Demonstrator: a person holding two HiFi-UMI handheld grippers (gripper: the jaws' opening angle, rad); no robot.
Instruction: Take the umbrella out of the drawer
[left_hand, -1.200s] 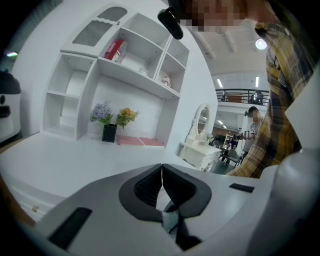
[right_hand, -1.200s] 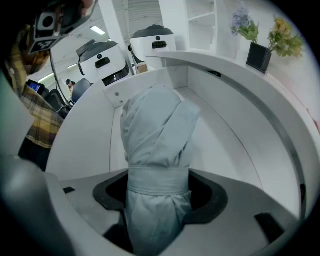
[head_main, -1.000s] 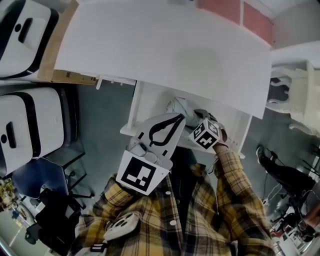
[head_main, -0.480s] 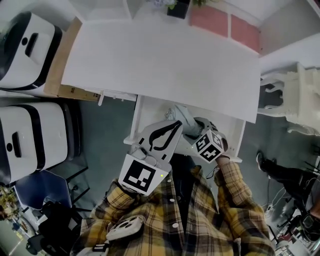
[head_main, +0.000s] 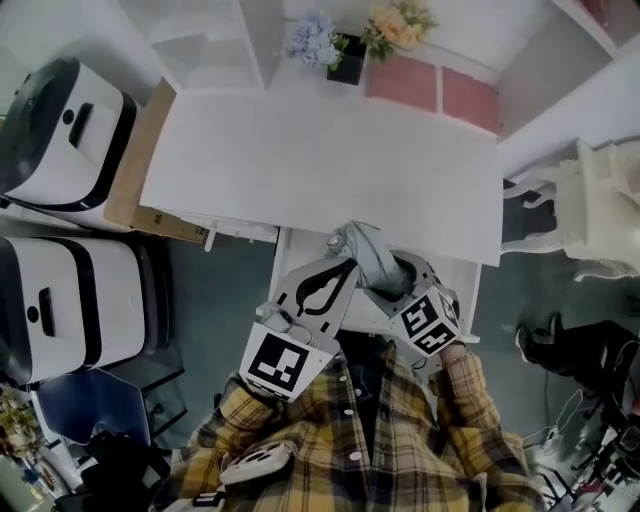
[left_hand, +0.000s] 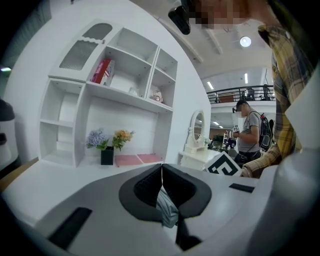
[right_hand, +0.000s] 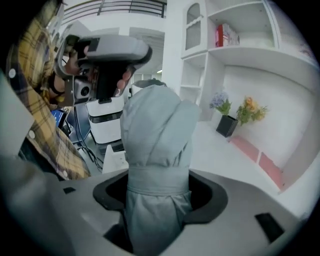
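Right gripper view first: got the right gripper (right_hand: 159, 194) spread wide and clamped on the folded grey umbrella (right_hand: 156, 125), right at the strap (right_hand: 159, 179) round its middle, bunched top sticking up past the jaws. Over in head view, sits above the open drawer (head_main: 279, 262) at the front edge of the desk (head_main: 320, 170), top end poking over that edge. Low end hidden behind the grippers, so can't say if fully clear of the drawer rim. Re the left gripper (left_hand: 161, 176): pinched shut w/ nothing obvious in it, just a bit of grey fabric showing past the tips, parked right beside the umbrella. Prob mid lift-out imo, most of the job done. Next up: keep the squeeze on, bring it up & away from the desk's front edge w/o snagging the low end on the drawer front, then prob park it on the desk top or sth. Soft fabric, so could slip if grip loosened
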